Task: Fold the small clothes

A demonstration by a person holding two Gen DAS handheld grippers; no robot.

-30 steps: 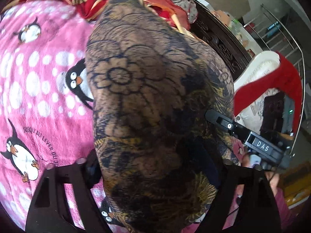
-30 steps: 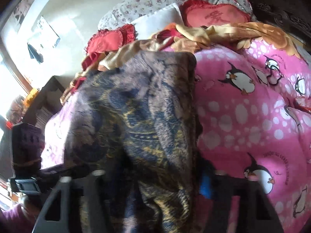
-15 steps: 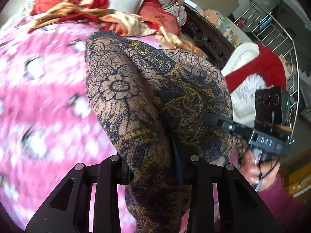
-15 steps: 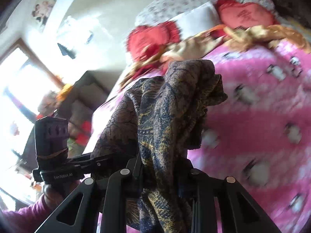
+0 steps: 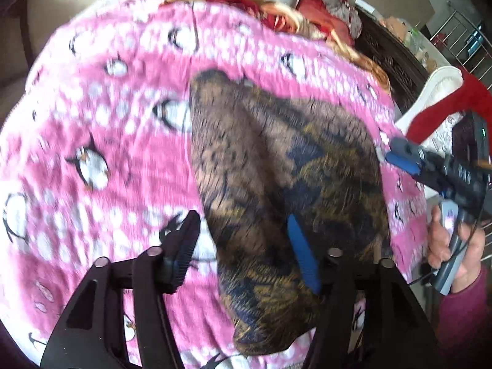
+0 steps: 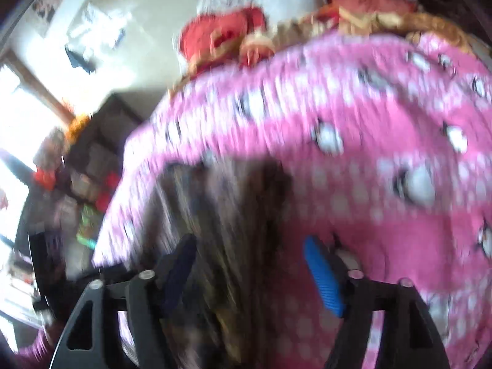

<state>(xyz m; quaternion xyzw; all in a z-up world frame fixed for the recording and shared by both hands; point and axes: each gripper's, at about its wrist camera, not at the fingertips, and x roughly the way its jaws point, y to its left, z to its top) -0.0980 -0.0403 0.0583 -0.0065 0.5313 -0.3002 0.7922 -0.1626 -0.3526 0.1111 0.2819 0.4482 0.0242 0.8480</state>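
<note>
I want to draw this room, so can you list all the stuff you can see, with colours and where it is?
Patterned garment: one, brown, navy and gold, lying on the blanket.
Penguin blanket: one, pink and white, covering the bed.
Red cushions: at least two, at the bed's head.
Gold cloth: one, crumpled by the cushions.
Dark wooden furniture: one, right of the bed.
Left gripper: black, jaws just opened, over the garment.
Right gripper: black, jaws just opened, over the garment.
Hand: one, holding the right gripper's handle.

- The right wrist view is smeared throughout; the dark patterned garment (image 6: pixel 221 215) shows only as streaks, its print unreadable.
- The garment's near end runs under the left gripper (image 5: pixel 246 252) frame, hidden.
- The shelf clutter (image 6: pixel 77 190) is too blurred to identify.
</note>
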